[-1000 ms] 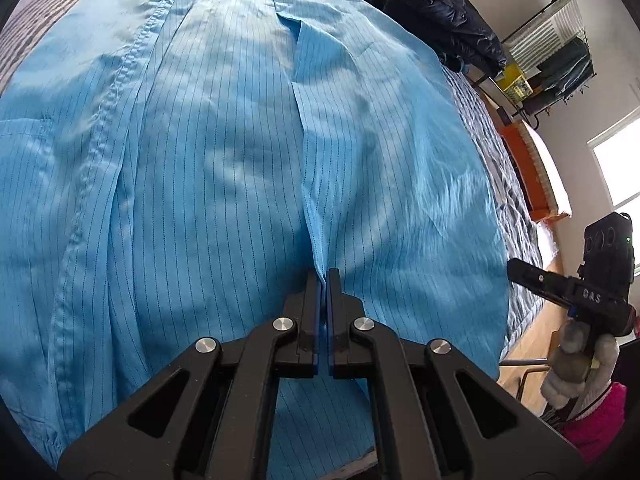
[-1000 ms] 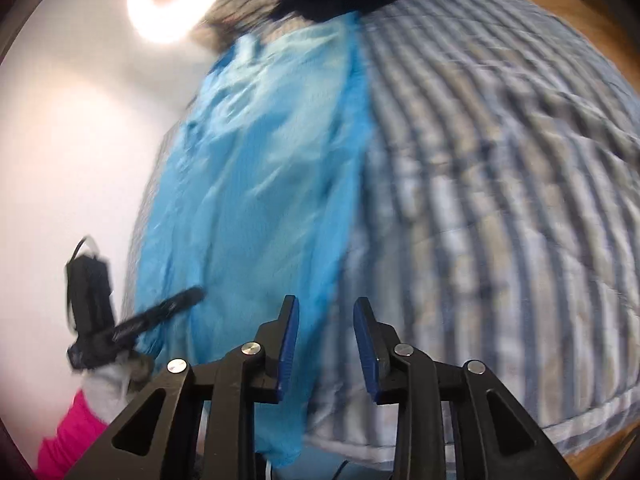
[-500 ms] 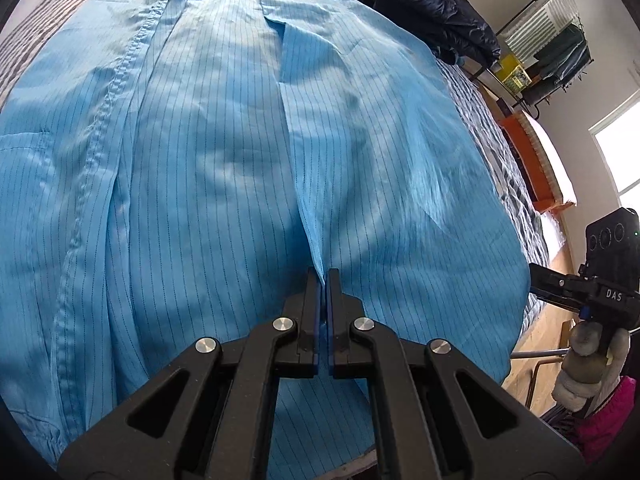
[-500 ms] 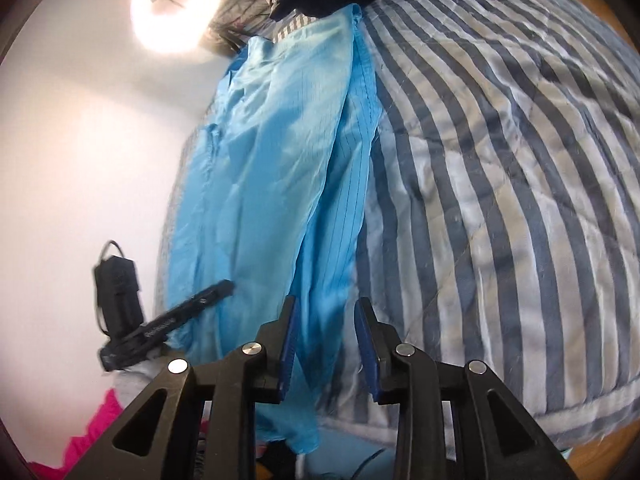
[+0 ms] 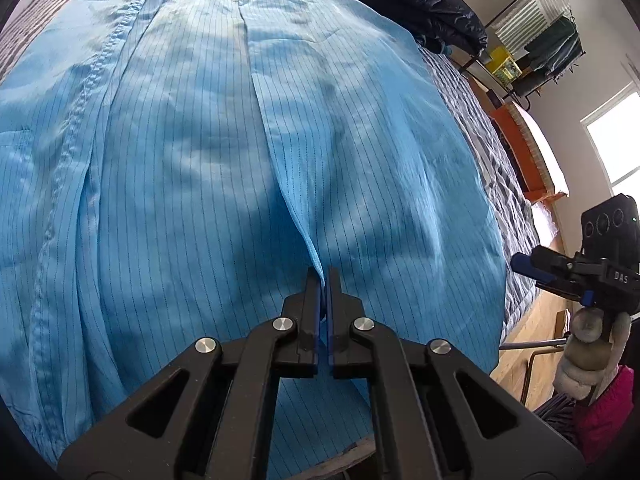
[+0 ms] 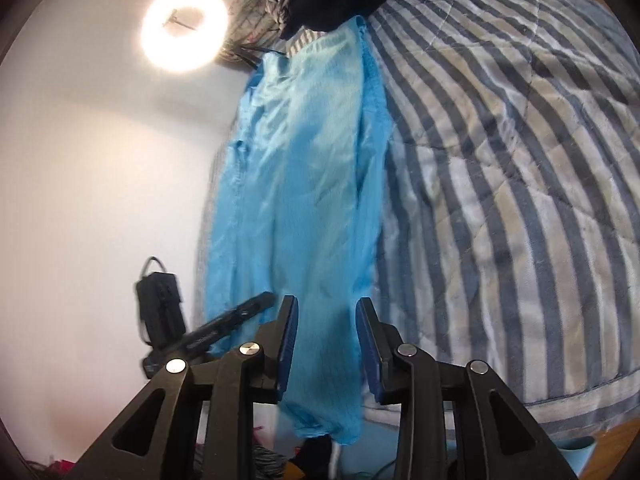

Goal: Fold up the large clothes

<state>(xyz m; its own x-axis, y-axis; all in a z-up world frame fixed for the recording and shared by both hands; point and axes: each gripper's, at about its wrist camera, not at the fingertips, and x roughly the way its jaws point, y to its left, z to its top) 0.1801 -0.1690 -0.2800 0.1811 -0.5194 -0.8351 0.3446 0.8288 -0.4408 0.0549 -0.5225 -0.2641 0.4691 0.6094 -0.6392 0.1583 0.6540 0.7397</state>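
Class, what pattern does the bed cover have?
The bed cover has dark blue and white stripes, clearest in the right wrist view.

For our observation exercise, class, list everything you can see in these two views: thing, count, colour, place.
garment: one, light blue pinstriped, spread on the bed
bedspread: one, navy and white striped, under the garment
dark jacket: one, navy, at the bed's far end
clothes rack: one, black, by the far wall
ring light: one, white, lit
left gripper: black, shut on the garment's edge
right gripper: black, blue fingers apart, cloth between
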